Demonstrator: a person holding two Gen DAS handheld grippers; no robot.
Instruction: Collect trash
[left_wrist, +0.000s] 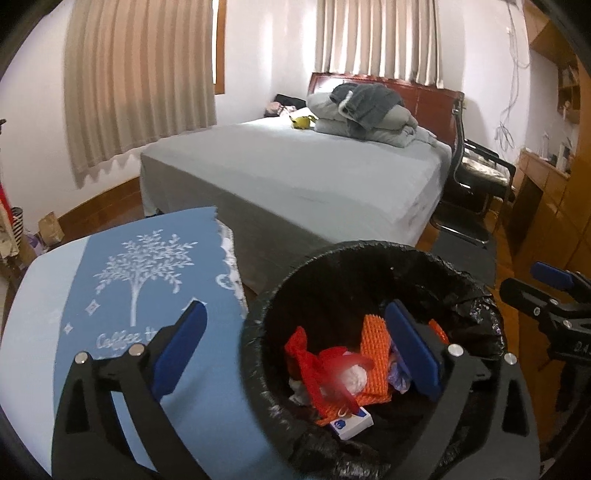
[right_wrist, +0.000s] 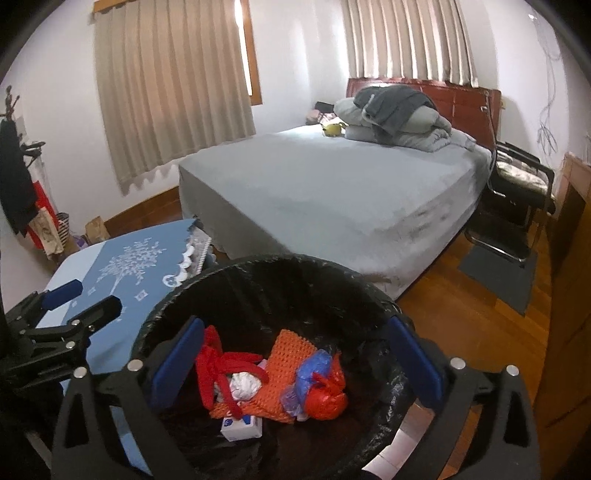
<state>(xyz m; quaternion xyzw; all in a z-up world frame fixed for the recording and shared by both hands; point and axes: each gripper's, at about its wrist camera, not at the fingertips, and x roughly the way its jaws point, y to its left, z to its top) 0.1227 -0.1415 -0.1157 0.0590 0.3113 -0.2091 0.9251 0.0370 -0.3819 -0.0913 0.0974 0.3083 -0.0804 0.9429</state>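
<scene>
A black-lined trash bin (left_wrist: 258, 325) (right_wrist: 369, 288) stands below both grippers. Inside lie red plastic (left_wrist: 306, 358) (right_wrist: 218, 365), orange foam netting (left_wrist: 373, 350) (right_wrist: 291, 350), a crumpled white tissue (left_wrist: 352, 378) (right_wrist: 243, 384), a small white and blue box (left_wrist: 351, 428) (right_wrist: 240, 428), and a blue wrapper with a red knotted bag (right_wrist: 325, 398). My left gripper (left_wrist: 299, 350) is open and empty, its left finger over the table, its right finger over the bin. My right gripper (right_wrist: 295, 365) is open and empty over the bin. Each gripper shows in the other's view, the right one (left_wrist: 546, 295) and the left one (right_wrist: 74, 306).
A round table with a blue tree-print cloth (left_wrist: 122, 266) (right_wrist: 122, 266) stands left of the bin. A grey bed (left_wrist: 295, 173) (right_wrist: 332, 184) with folded bedding lies behind. A black chair (left_wrist: 480, 177) (right_wrist: 517, 192) and wooden cabinets (left_wrist: 554, 184) stand right. Bags (right_wrist: 48, 229) lean against the left wall.
</scene>
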